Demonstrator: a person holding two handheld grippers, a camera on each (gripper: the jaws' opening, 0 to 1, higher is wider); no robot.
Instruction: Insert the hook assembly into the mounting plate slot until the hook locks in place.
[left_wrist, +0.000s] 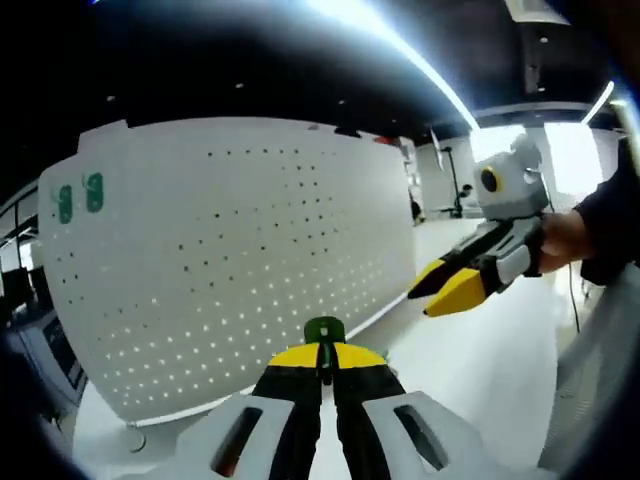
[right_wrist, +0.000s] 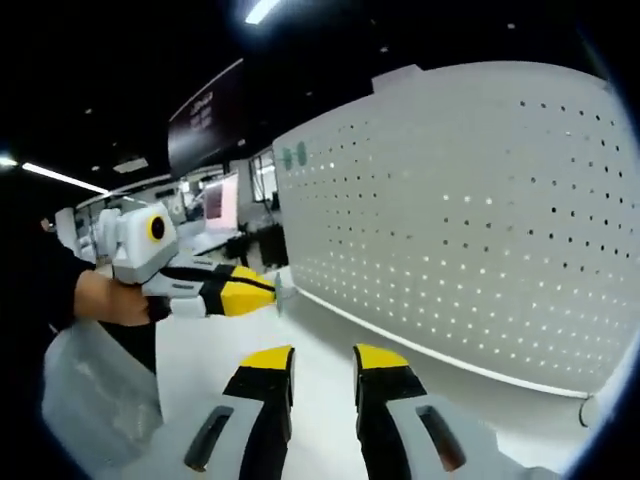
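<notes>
A white perforated mounting plate stands upright on the white table ahead of my left gripper. That gripper is shut on a small green hook, which pokes up between its yellow tips, a short way from the plate's lower part. My right gripper comes in from the right, apart from the plate. In the right gripper view the plate fills the right side. There my right gripper is open with nothing between its jaws, and my left gripper points at the plate's near end with the hook at its tip.
Two green pieces sit high at the plate's far corner, also seen as green pieces in the right gripper view. A person's hand holds the left gripper above translucent plastic. Desks and monitors stand behind the white table.
</notes>
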